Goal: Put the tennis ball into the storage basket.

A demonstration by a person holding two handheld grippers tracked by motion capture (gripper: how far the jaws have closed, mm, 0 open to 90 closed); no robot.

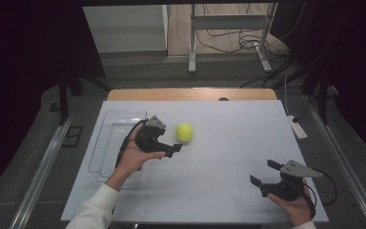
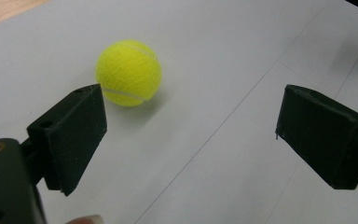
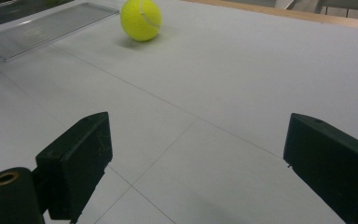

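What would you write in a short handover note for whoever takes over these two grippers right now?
Left gripper: open, nothing held, close beside the tennis ball, not touching it.
Right gripper: open, nothing held, near the table's right front corner, far from the ball.
Ball: resting on the white table, right of the clear tray.
Done: left gripper brought up to the ball.
Left: close on the ball and lift it; probably into the tray.

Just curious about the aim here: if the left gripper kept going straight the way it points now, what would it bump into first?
Probably the white table top. The left gripper has open jaws and tilts down at bare surface. The tennis ball sits off toward one jaw's side, so it might only be grazed; depth is hard to judge.
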